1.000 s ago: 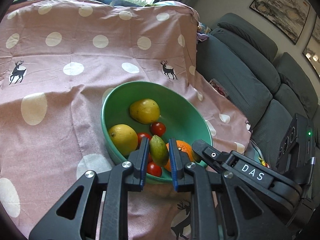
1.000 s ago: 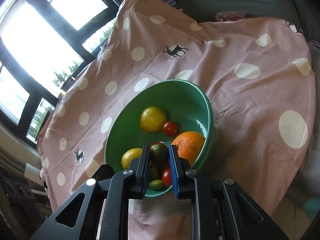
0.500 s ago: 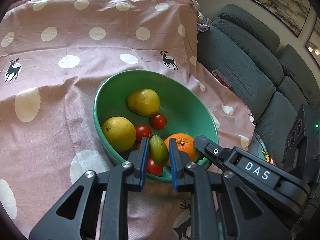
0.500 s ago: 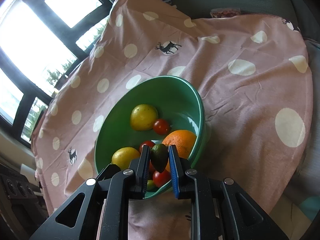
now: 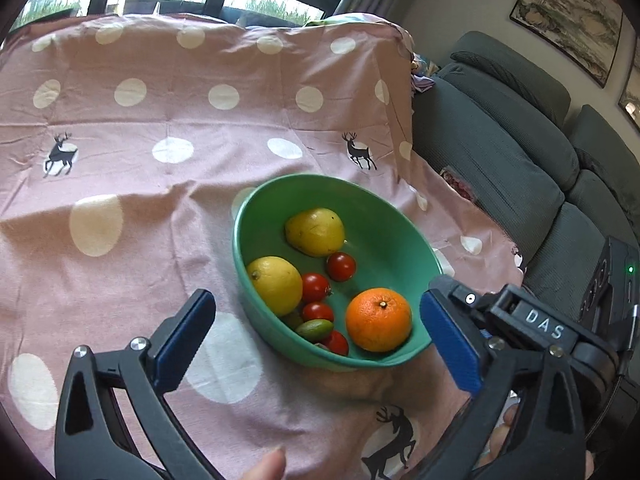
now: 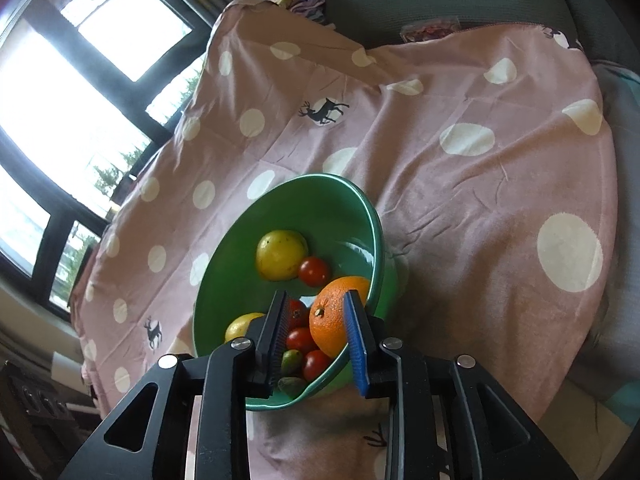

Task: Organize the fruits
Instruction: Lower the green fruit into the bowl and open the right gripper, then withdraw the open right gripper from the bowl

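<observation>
A green bowl (image 5: pixel 372 200) (image 6: pixel 320 192) sits on the pink dotted cloth (image 5: pixel 160 200). It holds a yellow pear-like fruit (image 5: pixel 316 232), a lemon (image 5: pixel 276 284), an orange (image 5: pixel 378 320) (image 6: pixel 332 320), several cherry tomatoes (image 5: pixel 340 266) and small green fruits (image 5: pixel 316 328) (image 6: pixel 291 361). My left gripper (image 5: pixel 316 340) hangs over the bowl's near rim; its jaws are opening wide and nothing is between them. My right gripper (image 6: pixel 316 340) is also at the near rim, jaws opening with a narrow gap and no fruit between the pads. Its black body (image 5: pixel 540 324) shows beside the left one.
A grey sofa (image 5: pixel 520 160) runs along the right, with a small packet (image 5: pixel 456 184) at the cloth's edge. Windows (image 6: pixel 60 100) lie behind the table. A person's fingertip (image 5: pixel 272 460) shows at the bottom edge.
Both grippers were shut on a small green fruit each; both have opened and the green fruits now lie in the bowl near the tomatoes. The left jaws spread far wider.
</observation>
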{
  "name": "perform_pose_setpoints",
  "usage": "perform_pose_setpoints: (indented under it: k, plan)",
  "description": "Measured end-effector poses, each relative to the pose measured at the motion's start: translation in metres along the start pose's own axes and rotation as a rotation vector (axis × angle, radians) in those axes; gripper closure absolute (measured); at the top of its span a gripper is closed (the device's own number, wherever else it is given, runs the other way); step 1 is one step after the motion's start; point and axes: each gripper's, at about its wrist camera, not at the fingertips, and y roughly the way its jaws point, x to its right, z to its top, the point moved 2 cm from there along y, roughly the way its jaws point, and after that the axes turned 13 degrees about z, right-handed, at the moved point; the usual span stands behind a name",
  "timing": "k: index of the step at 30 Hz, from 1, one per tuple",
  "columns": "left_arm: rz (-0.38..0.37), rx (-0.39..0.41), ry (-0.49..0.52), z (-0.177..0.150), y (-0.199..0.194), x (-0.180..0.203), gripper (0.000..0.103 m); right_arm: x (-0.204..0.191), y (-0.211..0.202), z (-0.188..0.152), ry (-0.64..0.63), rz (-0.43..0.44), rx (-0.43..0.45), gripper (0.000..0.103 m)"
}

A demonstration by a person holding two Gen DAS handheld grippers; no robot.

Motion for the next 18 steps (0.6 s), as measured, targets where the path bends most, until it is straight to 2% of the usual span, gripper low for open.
perform_pose_setpoints:
  k: [3, 4, 9, 18]
  plan:
    - [0.057, 0.018, 0.018, 0.001, -0.008, -0.003, 0.001, -0.008, -0.005, 0.000, -0.035, -0.022, 0.023, 0.042]
    - [0.069, 0.026, 0.023, 0.000, -0.011, -0.004, 0.001, -0.011, -0.007, 0.000, -0.054, -0.034, 0.031, 0.038]
    - [0.090, 0.039, 0.017, 0.000, -0.019, -0.011, 0.001, -0.024, -0.014, 0.000, -0.120, -0.046, 0.053, 0.033]
    - [0.104, 0.052, -0.003, -0.002, -0.025, -0.021, 0.000, -0.032, -0.011, -0.005, -0.159, -0.060, 0.036, 0.033]
